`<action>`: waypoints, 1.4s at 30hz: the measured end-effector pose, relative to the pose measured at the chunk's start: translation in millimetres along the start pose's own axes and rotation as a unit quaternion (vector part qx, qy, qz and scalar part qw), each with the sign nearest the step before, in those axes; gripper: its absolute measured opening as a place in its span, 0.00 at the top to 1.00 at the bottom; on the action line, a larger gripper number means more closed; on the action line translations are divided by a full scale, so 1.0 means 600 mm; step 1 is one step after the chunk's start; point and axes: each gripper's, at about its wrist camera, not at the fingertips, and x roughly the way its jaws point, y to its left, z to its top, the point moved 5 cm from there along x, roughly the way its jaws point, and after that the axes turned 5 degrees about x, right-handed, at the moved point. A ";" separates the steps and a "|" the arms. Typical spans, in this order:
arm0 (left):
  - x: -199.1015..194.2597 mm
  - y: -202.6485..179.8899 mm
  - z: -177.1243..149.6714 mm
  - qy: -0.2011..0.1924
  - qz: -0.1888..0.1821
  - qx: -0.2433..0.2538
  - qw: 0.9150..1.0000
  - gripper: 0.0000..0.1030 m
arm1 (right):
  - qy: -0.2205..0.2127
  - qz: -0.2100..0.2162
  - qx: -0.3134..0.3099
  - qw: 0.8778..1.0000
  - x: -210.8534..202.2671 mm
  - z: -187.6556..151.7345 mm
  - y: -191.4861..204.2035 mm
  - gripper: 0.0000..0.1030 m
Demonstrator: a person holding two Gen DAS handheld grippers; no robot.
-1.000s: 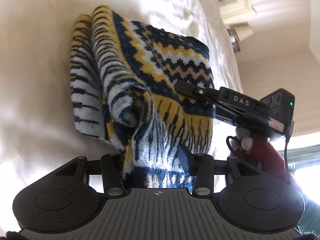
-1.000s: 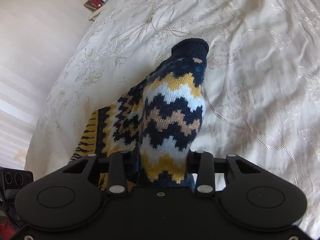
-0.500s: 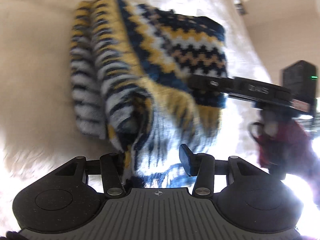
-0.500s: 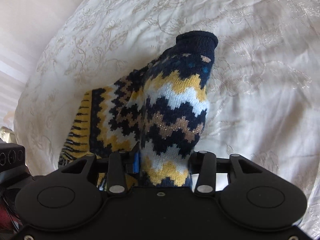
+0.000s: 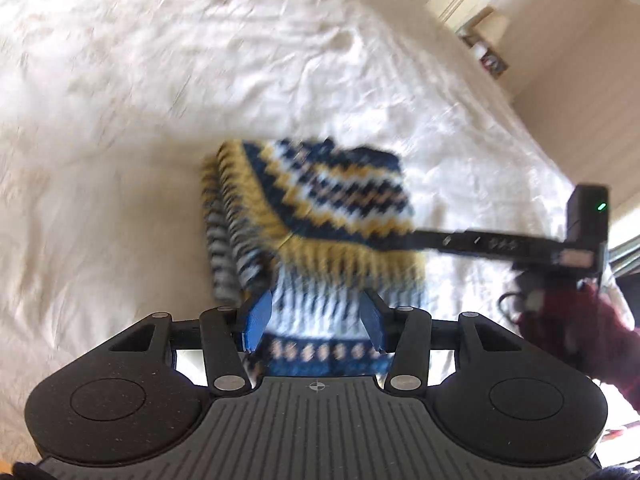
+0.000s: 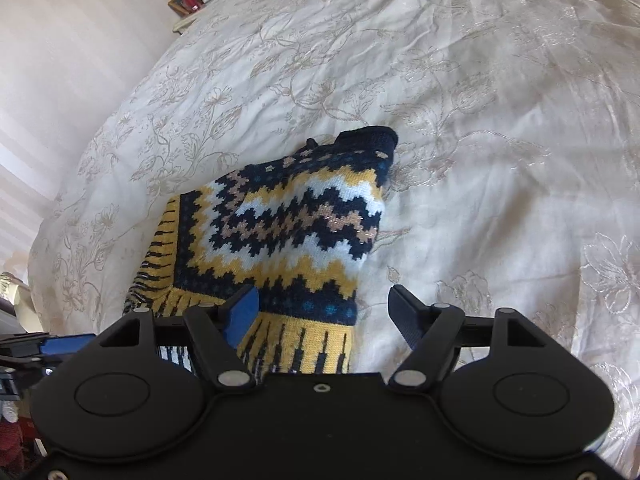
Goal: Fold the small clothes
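Here the knitted sweater (image 6: 280, 236) lies folded on the white bedspread (image 6: 480, 100), just in front of both claws. Our right claw (image 6: 324, 312) stands apart, touching nothing; our left claw (image 5: 316, 320) is also apart, with the lower hem between its fingers but not pinched. We judge the knit thick, soft and light: it will sag and stretch, not slip. We think the best hold is on a folded edge or the ribbed hem, through all layers.

Folded navy, yellow and white zigzag-knit sweater (image 6: 288, 232), lying flat on the bed
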 end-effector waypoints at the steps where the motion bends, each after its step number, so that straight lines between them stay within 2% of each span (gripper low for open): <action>1: 0.006 -0.010 0.011 -0.007 -0.002 0.006 1.000 0.51 | -0.005 -0.003 0.004 1.000 -0.004 0.000 -0.005 0.28; 5: 0.053 -0.029 0.052 -0.015 0.003 0.014 1.000 0.47 | -0.017 -0.019 0.017 1.000 -0.011 0.001 -0.022 0.27; 11: 0.124 -0.002 0.092 -0.029 0.061 0.034 0.997 0.47 | -0.037 -0.044 0.028 0.998 -0.018 0.012 -0.036 0.21; 13: 0.148 0.020 0.087 -0.014 0.080 0.037 0.996 0.47 | -0.043 -0.050 0.031 0.997 -0.017 0.020 -0.035 0.21; 16: 0.175 0.067 0.052 0.049 0.097 0.029 0.994 0.46 | -0.049 -0.061 0.031 0.996 -0.009 0.032 -0.029 0.21; 19: 0.174 0.082 0.033 0.040 0.085 0.027 0.995 0.46 | -0.056 -0.072 0.026 0.996 0.005 0.047 -0.019 0.21; 24: 0.171 0.080 0.033 0.040 0.082 0.028 0.995 0.46 | -0.050 -0.103 0.019 0.993 0.050 0.068 -0.007 0.20; 26: 0.171 0.084 0.034 0.040 0.076 0.026 0.996 0.46 | -0.033 -0.128 0.017 0.991 0.081 0.072 -0.010 0.17; 29: 0.170 0.085 0.032 0.041 0.070 0.034 0.996 0.46 | 0.014 -0.160 0.018 0.987 0.135 0.071 -0.021 0.17; 33: 0.171 0.083 0.033 0.046 0.067 0.046 0.996 0.46 | 0.030 -0.187 0.017 0.982 0.172 0.072 -0.027 0.04; 36: 0.171 0.086 0.035 0.052 0.061 0.045 0.996 0.46 | 0.019 -0.187 0.022 0.982 0.160 0.072 -0.027 0.04; 42: 0.172 0.088 0.035 0.053 0.050 0.057 0.996 0.45 | -0.048 -0.190 0.007 0.981 0.069 0.033 -0.002 0.04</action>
